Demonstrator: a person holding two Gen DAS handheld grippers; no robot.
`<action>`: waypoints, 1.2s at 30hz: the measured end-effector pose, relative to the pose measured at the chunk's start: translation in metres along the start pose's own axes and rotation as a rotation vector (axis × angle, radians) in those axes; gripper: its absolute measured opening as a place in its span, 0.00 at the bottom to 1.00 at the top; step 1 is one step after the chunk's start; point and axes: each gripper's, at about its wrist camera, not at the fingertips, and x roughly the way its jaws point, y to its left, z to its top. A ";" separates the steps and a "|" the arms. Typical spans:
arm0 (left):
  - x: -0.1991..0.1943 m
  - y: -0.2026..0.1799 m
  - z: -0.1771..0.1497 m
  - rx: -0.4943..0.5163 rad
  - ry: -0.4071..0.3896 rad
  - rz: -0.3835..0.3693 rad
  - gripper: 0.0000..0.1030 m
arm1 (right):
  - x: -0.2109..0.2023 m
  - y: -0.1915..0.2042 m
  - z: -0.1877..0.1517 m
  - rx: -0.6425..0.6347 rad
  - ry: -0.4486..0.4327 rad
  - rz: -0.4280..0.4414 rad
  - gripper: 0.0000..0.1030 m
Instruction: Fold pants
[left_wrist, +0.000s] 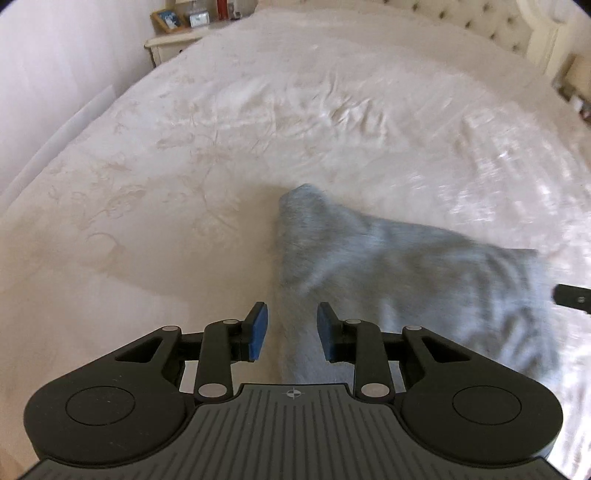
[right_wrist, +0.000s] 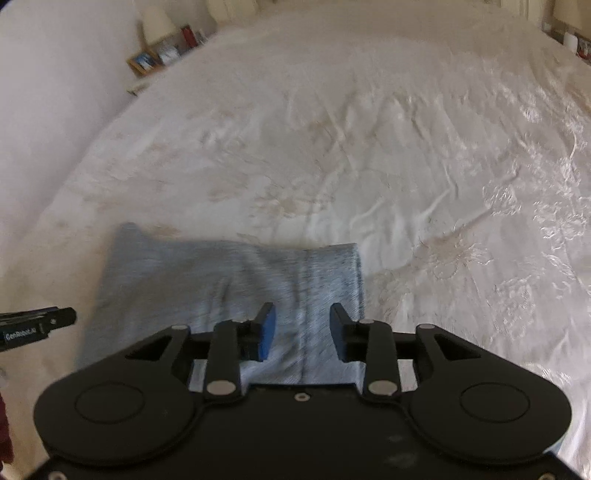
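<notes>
Grey-blue knit, the pants (left_wrist: 406, 280) lie folded into a compact bundle on the cream bedspread (left_wrist: 229, 147), close to the near edge of the bed and far from the tufted headboard (left_wrist: 476, 22). In my left wrist view the bundle's left edge runs down between the fingers of my left gripper (left_wrist: 292, 330); its jaws stand apart, the blue pads clear of the cloth, gripping nothing. One corner of the fabric rises to a soft peak just ahead of that gripper, and the rest spreads away toward the right.

In my right wrist view the pants (right_wrist: 221, 288) lie directly beyond and under my right gripper (right_wrist: 303, 330), a stitched seam running down between its fingers. Its jaws are parted too, with nothing pinched. The bundle's right edge ends just beyond this gripper's right finger.

The tip of my left gripper shows at the left edge of that view, beside the bundle's left side. The bedspread is wrinkled and patterned. A bedside table (left_wrist: 173, 44) with framed pictures (left_wrist: 168, 18) stands at the far left corner of the bed.
</notes>
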 end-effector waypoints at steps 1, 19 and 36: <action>-0.015 -0.002 -0.005 -0.007 -0.013 -0.008 0.29 | -0.009 0.003 -0.003 -0.006 -0.014 0.003 0.39; -0.133 -0.064 -0.063 -0.052 -0.194 0.042 0.58 | -0.165 0.038 -0.089 -0.075 -0.184 0.026 1.00; -0.156 -0.112 -0.089 0.008 -0.077 0.095 0.59 | -0.198 0.023 -0.107 -0.051 -0.073 -0.068 1.00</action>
